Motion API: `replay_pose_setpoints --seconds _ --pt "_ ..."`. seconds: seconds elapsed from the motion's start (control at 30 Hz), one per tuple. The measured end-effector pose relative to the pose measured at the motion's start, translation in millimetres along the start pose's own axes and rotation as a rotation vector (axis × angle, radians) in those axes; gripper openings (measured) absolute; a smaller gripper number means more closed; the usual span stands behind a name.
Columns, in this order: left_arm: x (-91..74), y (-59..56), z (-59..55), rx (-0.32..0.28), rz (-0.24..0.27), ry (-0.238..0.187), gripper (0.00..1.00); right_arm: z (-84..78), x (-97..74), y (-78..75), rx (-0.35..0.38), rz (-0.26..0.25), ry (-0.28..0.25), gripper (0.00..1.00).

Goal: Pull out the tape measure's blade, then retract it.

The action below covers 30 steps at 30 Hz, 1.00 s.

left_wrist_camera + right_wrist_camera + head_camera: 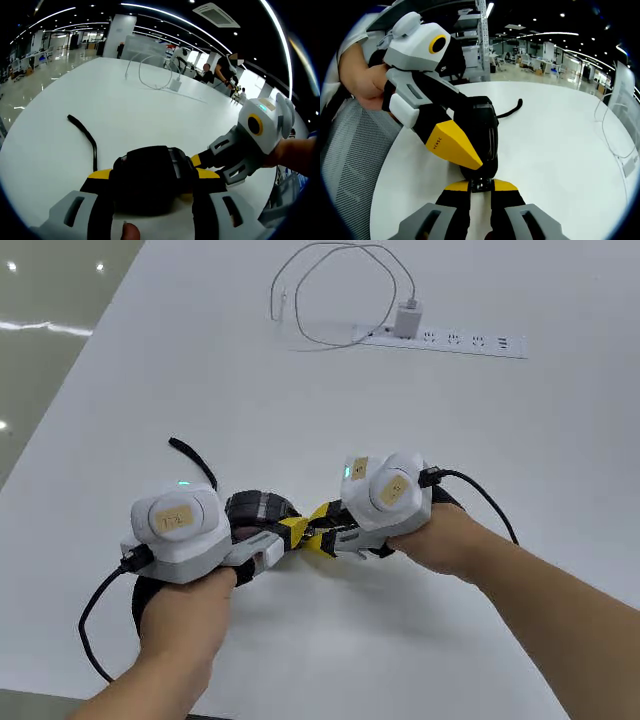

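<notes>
Left gripper (152,173) clamps the black tape measure (479,127) across its body, yellow-tipped jaws pressed to either side. Right gripper (481,186) meets it head-on, jaws nearly together and pinching a small dark piece at the case's lower front edge. Whether that piece is the blade's end tab is hard to make out, and no drawn-out blade can be seen. In the head view both sit close to the desk's (300,640) near edge, the case largely hidden behind the crossed jaws; whether it rests on the surface cannot be told. Its black strap (192,457) trails toward the left edge. A power strip (445,339) lies well apart, toward the far edge.
</notes>
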<state>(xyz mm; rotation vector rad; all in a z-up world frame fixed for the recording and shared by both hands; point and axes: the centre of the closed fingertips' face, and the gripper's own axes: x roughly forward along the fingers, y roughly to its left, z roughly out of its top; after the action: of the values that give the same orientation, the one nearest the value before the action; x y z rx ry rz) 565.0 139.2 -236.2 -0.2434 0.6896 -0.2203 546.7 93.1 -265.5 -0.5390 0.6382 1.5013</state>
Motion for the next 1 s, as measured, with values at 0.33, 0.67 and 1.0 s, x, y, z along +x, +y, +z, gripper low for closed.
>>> replay_pose_setpoints --seconds 0.33,0.67,1.0 --pt "-0.1 -0.6 -0.3 0.005 -0.002 0.002 0.6 -0.1 -0.7 0.1 0.001 -0.005 0.0 0.12" --pt "-0.6 -2.9 1.3 0.019 -0.005 -0.004 0.63 -2.2 -3.3 -1.4 0.011 -0.016 0.008 0.17" --pt "-2.8 -1.2 2.1 0.029 0.004 -0.006 0.7 -0.3 -9.0 -3.4 0.025 -0.039 -0.004 0.22"
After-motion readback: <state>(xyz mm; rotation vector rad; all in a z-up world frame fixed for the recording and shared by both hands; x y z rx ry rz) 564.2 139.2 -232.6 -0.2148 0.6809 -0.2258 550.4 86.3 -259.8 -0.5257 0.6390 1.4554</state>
